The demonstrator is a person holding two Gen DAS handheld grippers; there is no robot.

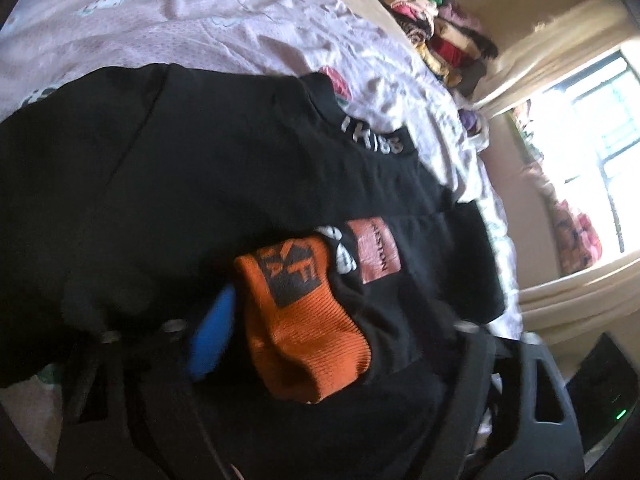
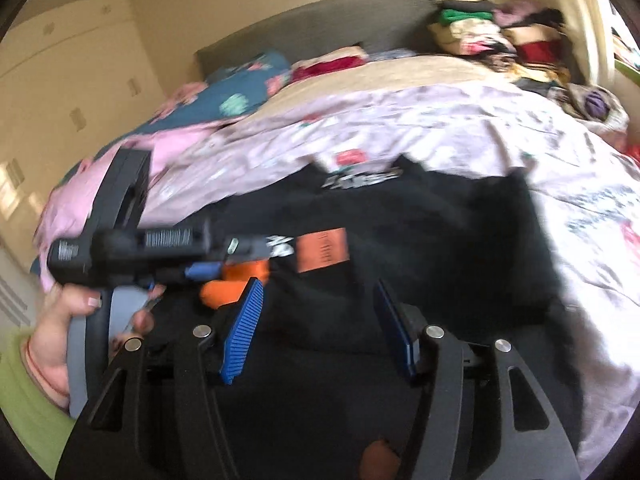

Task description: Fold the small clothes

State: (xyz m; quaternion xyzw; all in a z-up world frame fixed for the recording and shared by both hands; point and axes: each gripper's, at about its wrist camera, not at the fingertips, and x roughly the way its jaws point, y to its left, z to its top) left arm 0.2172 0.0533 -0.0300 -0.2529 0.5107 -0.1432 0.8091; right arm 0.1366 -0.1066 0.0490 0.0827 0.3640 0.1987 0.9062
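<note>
black top (image 1: 224,184): matt cloth, soft
orange cuff (image 1: 304,320): ribbed knit
patch (image 1: 374,250): leather-like, slight sheen
bedsheet (image 2: 420,120): thin creased printed cloth
right tongs (image 2: 320,332): matt black plastic, ridged blue pads (image 2: 242,336), shiny metal pins

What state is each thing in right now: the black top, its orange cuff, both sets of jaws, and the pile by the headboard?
black top: spread on the bed, partly folded
orange cuff: gripped, pulled over the body
left gripper: jaws shut on the cuff
right gripper: jaws open, over the black cloth
clothes pile: stacked by the headboard
bedsheet: wrinkled
</note>
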